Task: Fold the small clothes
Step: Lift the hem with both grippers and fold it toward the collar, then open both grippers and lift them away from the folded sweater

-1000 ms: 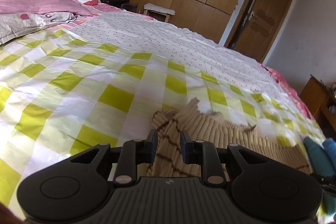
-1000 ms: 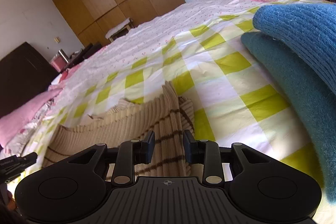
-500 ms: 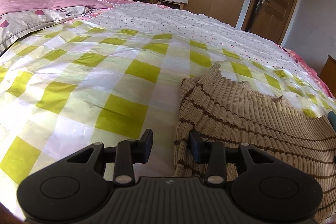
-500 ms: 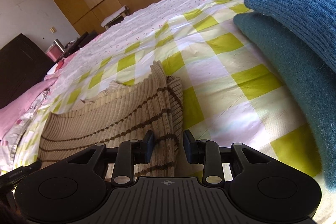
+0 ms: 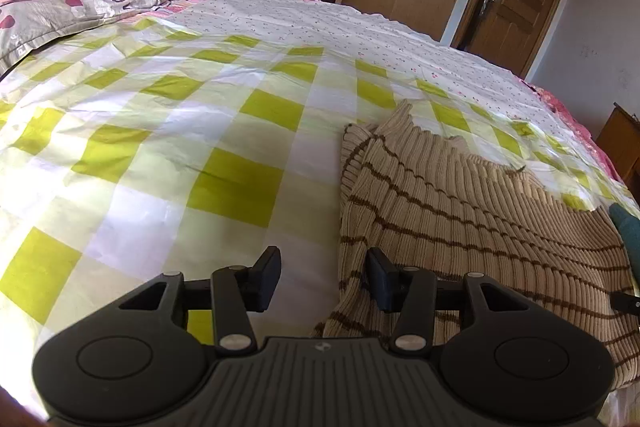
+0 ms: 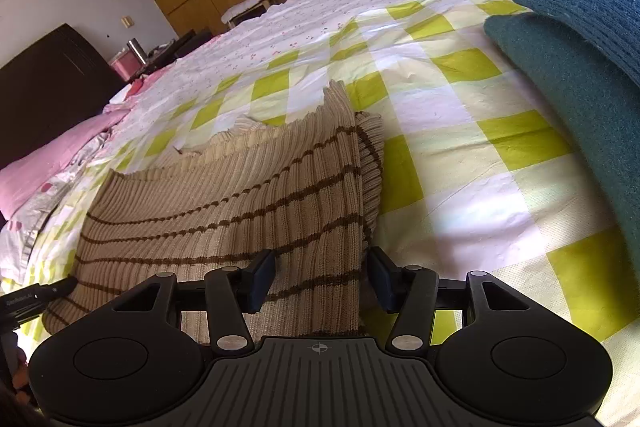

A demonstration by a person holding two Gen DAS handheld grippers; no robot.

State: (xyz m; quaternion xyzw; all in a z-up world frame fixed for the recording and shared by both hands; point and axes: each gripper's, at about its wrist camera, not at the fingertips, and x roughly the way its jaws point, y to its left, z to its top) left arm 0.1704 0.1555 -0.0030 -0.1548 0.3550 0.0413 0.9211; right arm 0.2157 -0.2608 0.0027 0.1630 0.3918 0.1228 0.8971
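Both grippers, left (image 5: 323,277) and right (image 6: 322,277), opening, pads clear of striped sweater (image 6: 224,203); no legible writing.

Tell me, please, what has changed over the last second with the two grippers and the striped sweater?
Both the left gripper and right gripper have let go of the striped sweater; their jaws are opening, and it has dropped flat, folded. The blue knits stayed put.

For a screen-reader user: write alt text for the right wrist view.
The right claw is opening over the near edge of a folded beige striped sweater, its pads clear of the knit. The sweater lies on a green-checked bedsheet, with a stack of blue and teal knits at right.
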